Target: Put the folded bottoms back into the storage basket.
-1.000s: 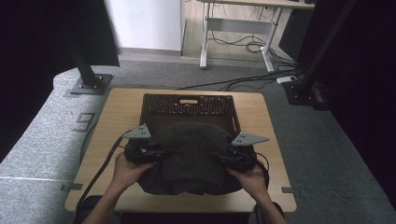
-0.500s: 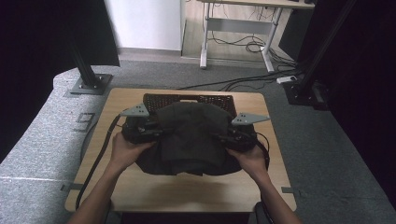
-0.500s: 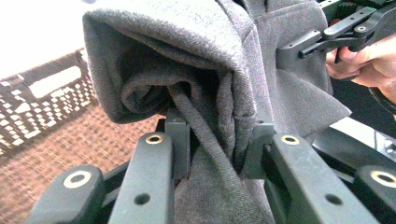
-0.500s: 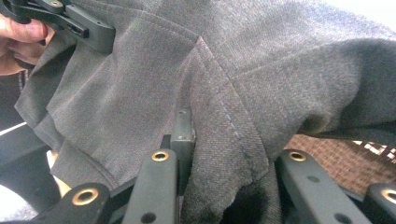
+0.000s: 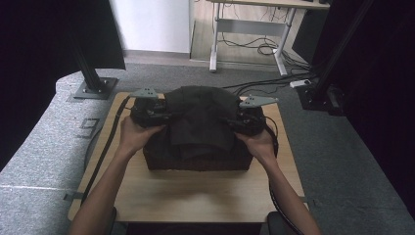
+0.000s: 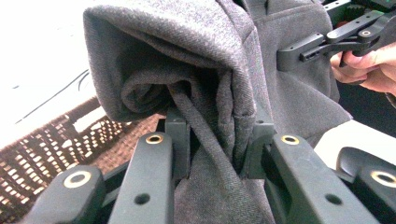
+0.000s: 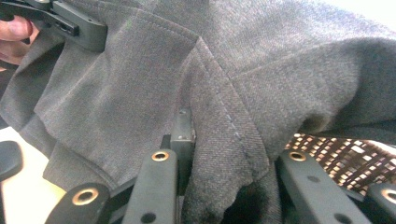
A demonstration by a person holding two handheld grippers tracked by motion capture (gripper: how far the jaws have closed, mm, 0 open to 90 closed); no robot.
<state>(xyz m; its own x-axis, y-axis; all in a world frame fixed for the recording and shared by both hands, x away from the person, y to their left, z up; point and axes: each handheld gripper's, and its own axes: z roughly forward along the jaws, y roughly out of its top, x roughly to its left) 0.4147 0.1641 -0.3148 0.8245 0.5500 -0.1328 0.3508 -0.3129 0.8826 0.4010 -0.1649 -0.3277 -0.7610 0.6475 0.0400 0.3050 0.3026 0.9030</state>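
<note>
We hold a folded grey garment over a dark woven basket at mid-table, one gripper at each side. Our left gripper pinches the garment's left edge; in the left gripper view its jaws are clamped on a bunched fold and a cord of the cloth. Our right gripper grips the opposite edge, its jaws shut on a seamed fold in the right gripper view.

The step in hand, as we judge it, is carrying the garment to the basket and laying it inside. The cloth drapes across the basket's top, its front hem hanging low near the front wall.

The next move likely calls for lowering both hands together, keeping the fold level so it settles within the rim, then opening both grips.

The wooden table lies bare in front of the basket. Black stands and floor cables sit well beyond the table. What may hinder us is the loose hem, which could catch on the rim or spill outside.
</note>
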